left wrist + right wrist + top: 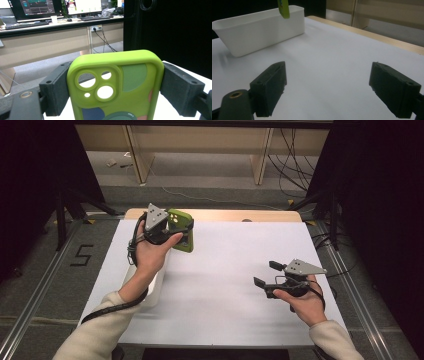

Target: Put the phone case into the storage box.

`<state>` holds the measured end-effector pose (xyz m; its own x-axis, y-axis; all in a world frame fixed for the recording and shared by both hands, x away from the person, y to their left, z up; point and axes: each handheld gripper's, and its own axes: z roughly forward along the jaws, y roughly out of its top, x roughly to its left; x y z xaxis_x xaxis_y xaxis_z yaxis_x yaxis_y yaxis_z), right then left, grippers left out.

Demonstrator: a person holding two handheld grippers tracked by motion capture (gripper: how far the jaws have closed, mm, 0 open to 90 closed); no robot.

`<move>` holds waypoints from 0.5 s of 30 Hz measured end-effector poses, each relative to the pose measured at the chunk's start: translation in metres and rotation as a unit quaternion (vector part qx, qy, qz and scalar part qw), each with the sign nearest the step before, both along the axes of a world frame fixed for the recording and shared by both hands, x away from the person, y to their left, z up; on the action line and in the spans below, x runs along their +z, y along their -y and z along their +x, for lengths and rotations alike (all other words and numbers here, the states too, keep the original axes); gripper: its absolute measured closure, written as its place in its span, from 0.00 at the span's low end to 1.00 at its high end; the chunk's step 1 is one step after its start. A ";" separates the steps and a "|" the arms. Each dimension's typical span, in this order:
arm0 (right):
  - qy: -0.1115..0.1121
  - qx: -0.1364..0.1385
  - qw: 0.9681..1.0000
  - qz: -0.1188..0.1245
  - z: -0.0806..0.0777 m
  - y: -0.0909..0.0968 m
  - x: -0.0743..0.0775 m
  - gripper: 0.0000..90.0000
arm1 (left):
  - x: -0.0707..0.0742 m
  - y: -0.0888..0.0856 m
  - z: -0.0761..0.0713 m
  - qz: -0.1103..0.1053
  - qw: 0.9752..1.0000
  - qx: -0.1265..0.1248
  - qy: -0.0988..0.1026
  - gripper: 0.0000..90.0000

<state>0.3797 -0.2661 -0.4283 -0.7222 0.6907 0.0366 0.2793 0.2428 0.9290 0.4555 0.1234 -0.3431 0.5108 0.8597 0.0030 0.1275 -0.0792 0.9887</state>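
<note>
Though unlabelled, green phone case (117, 85) between fingers (56, 90).

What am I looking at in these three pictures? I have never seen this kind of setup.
A person sits at a white table holding a hand-operated grasping tool in each hand. The high view looks down from above; the other two come from cameras riding on each tool, looking along its black jaws. The left tool is clamped on the sides of a green phone case, held upright above the table's far left. The right tool is open with nothing in it, above bare table. A white bin stands at the left edge.
</note>
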 end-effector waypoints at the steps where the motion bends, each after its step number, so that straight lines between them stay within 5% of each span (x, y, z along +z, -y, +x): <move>1: 0.000 0.000 1.000 0.001 0.000 0.000 0.000 0.17 | 0.000 0.000 0.000 0.000 1.000 0.001 0.000 0.18; 15: 0.000 0.001 1.000 0.000 0.000 0.000 0.000 0.17 | 0.000 -0.002 0.001 0.002 1.000 0.002 0.000 0.18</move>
